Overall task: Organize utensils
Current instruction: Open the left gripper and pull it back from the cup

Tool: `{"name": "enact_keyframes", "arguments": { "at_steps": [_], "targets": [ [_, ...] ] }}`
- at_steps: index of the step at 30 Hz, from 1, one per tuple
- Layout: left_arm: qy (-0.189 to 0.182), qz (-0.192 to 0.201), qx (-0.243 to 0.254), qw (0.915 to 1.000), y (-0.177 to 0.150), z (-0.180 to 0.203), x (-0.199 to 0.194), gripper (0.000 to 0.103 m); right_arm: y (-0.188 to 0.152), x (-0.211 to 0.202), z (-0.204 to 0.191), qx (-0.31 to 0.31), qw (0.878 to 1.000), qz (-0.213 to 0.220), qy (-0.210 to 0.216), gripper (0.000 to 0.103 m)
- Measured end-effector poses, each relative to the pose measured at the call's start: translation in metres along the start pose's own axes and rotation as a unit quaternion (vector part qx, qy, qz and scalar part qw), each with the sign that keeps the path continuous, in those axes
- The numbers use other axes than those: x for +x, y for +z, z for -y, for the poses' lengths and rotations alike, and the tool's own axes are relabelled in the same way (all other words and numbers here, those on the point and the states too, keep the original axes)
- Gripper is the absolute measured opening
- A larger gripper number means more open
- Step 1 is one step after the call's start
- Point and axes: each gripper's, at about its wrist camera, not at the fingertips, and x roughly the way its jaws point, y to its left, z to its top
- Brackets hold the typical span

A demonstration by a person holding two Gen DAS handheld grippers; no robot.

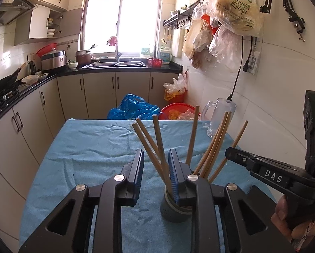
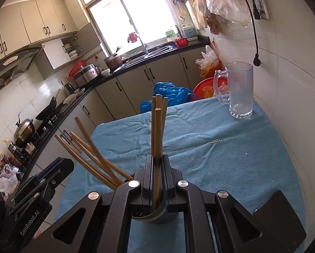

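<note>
Blue cloth covers the bench [image 2: 231, 158] in a small kitchen, with a glass mug [image 2: 239, 90] standing at its far right corner. My right tool [image 2: 157, 168] is clamped on a bunch of chopsticks [image 2: 157, 130], held upright with their lower ends inside the grey holder [image 2: 157, 217]. My left tool [image 1: 155, 175] has its fingers apart around two chopsticks that lean left out of that holder [image 1: 174, 210]; I judge it grips nothing. Every chopstick I can see already stands in the holder, so I reckon the task is nearly done: release the bunch, perhaps straighten the splayed ones. A paperclip [image 2: 214, 141] lies on the cloth.
</note>
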Motion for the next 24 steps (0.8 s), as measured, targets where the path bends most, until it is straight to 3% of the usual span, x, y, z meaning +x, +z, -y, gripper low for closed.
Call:
{"name": "enact_keyframes", "arguments": {
  "at_steps": [11, 14, 19, 21, 24],
  "targets": [
    [0.014, -0.001, -0.009, 0.9999, -0.010, -0.004, -0.011, 0.037, -0.002, -0.018, -0.006, -0.017, 1.000, 0.015, -0.016, 0.037],
    [0.021, 0.001, -0.012, 0.9997, -0.013, -0.005, -0.015, 0.046, -0.003, -0.027, -0.005, -0.024, 0.999, 0.024, -0.026, 0.045],
    [0.035, 0.011, -0.018, 0.9992, -0.022, -0.007, -0.025, 0.069, -0.006, -0.040, -0.001, -0.025, 0.998, 0.036, -0.041, 0.075],
    [0.047, 0.012, -0.027, 0.9985, -0.032, -0.010, -0.030, 0.079, -0.009, -0.047, 0.002, -0.027, 0.997, 0.041, -0.052, 0.082],
    [0.057, 0.005, -0.038, 0.9976, -0.047, -0.016, -0.036, 0.082, -0.016, -0.057, 0.004, -0.035, 0.995, 0.049, -0.077, 0.089]
  ]
}}
